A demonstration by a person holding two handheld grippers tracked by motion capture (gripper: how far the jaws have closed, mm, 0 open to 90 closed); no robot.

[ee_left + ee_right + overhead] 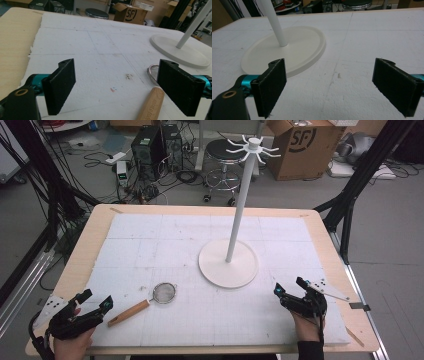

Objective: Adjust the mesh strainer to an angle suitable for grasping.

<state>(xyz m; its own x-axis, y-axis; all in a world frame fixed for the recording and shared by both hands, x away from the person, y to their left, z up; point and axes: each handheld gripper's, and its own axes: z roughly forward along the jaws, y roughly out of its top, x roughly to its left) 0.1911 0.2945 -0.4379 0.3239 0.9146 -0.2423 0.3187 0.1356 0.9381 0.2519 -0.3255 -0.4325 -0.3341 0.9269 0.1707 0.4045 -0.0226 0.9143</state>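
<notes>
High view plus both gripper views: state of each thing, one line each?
Strainer: flat on the mat, wooden handle toward the left gripper, untouched.
Hook stand: upright, hooks bare.
Left gripper: open, nothing held.
Right gripper: open, nothing held.

We see a strainer (164, 293) with fine metal mesh, a shiny metal rim and a smooth pale wood handle (129, 313). The white mat (150, 245) looks like rough, matt foam board on a wood-look table (95, 227). The stand (228, 263) is smooth, matt white. The left gripper (117, 87) and right gripper (329, 87) have black, finely ribbed matt pads on glossy teal metal.
</notes>
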